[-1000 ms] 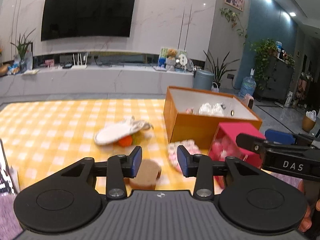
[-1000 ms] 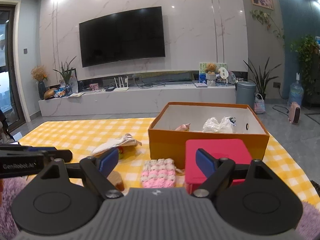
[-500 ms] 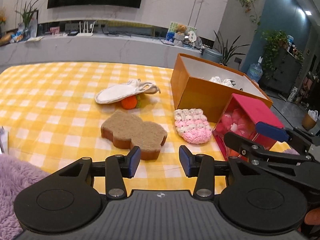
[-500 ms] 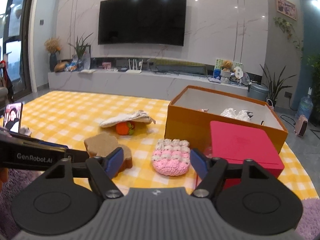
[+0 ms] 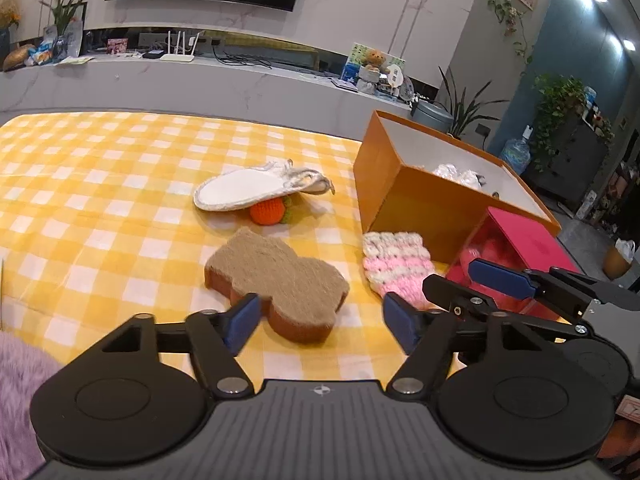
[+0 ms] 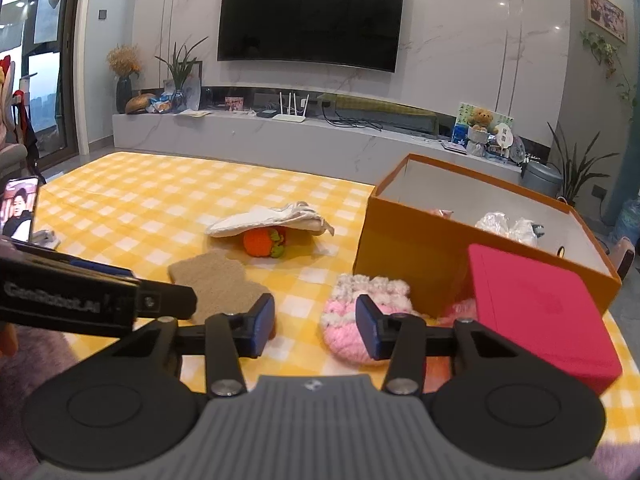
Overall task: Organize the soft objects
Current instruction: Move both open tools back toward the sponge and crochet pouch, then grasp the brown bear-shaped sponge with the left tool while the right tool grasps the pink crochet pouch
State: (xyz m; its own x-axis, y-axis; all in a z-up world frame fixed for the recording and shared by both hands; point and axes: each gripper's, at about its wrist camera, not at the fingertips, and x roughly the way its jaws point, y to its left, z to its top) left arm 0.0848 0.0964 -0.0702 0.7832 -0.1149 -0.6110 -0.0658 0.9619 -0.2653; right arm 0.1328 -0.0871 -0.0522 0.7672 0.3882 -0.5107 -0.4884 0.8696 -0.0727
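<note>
A brown sponge-like pad point(image 5: 276, 278) lies on the yellow checked cloth point(image 5: 100, 200), just ahead of my open, empty left gripper point(image 5: 320, 322). A pink and white knitted piece point(image 5: 398, 266) lies to its right, beside an orange box point(image 5: 416, 204). A white slipper point(image 5: 248, 190) rests on an orange knitted fruit point(image 5: 268, 212) further back. My right gripper point(image 6: 316, 326) is open and empty, just short of the knitted piece point(image 6: 360, 320), with the brown pad point(image 6: 220, 284) to its left. The right gripper also shows in the left wrist view point(image 5: 480, 280).
A red box point(image 6: 536, 312) lies on its side against the orange box point(image 6: 440, 248), with pink things inside point(image 5: 476, 256). White items point(image 6: 508, 224) lie in the orange box. A phone point(image 6: 20, 208) stands at the left edge. Purple fluffy fabric point(image 5: 16, 392) is at the near left.
Both grippers rose and tilted down toward the cloth. The left jaws opened wider; the right jaws narrowed somewhat. The right gripper moved closer to the knitted piece.
</note>
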